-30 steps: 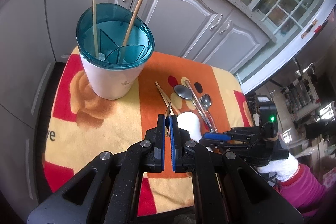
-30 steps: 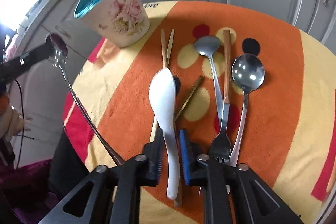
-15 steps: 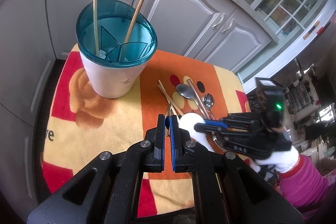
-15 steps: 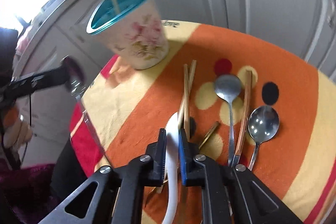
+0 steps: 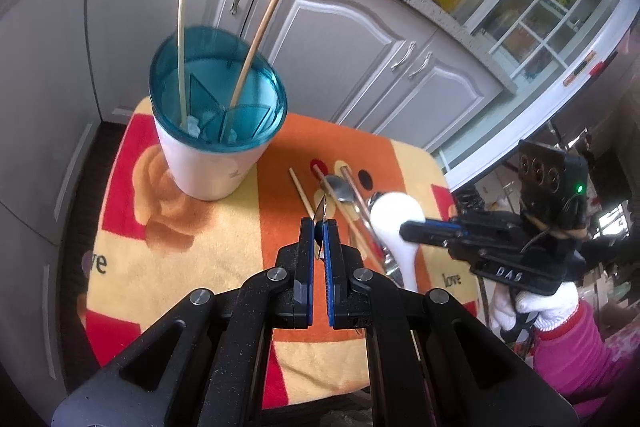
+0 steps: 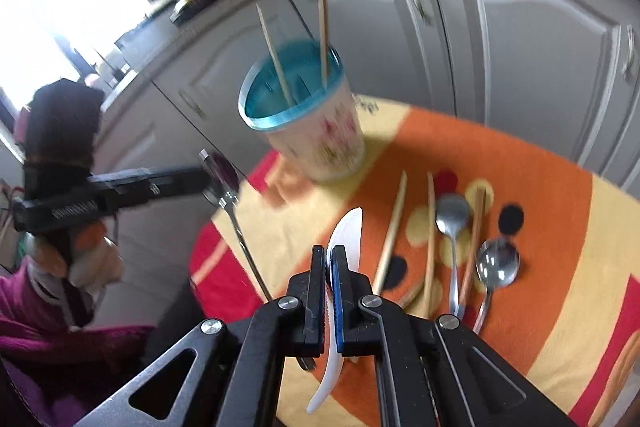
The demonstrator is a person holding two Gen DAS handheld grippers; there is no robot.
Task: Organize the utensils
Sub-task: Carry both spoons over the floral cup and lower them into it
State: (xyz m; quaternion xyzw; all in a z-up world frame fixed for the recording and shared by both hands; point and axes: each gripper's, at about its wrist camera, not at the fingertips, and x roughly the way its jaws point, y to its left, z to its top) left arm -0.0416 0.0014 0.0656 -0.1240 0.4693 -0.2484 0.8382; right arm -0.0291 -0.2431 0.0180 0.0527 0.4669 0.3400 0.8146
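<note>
A white holder cup (image 5: 208,167) with a teal divided rim (image 6: 256,119) stands at the cloth's far left, with two chopsticks (image 5: 262,23) upright in it. My left gripper (image 5: 319,227) is shut on a metal spoon (image 5: 320,215), seen edge-on. In the right wrist view that spoon (image 6: 222,173) hangs handle-down off the cloth's edge. My right gripper (image 6: 329,255) has its jaws closing tight on a white plastic spoon (image 6: 348,231). It holds the spoon clear above the cloth, bowl forward. The left wrist view shows the right gripper (image 5: 404,229) and the white spoon (image 5: 396,217) right of my left gripper.
On the orange and yellow cloth (image 6: 540,187) lie two loose chopsticks (image 6: 392,227), two metal spoons (image 6: 452,215) (image 6: 498,263) and a brown-handled utensil (image 6: 476,227). Grey cabinet doors (image 5: 340,39) stand behind. A gloved hand (image 5: 532,311) holds the right gripper.
The right gripper has shut on the white spoon and raised it off the cloth, tilting it. The left gripper has kept still with its metal spoon.
</note>
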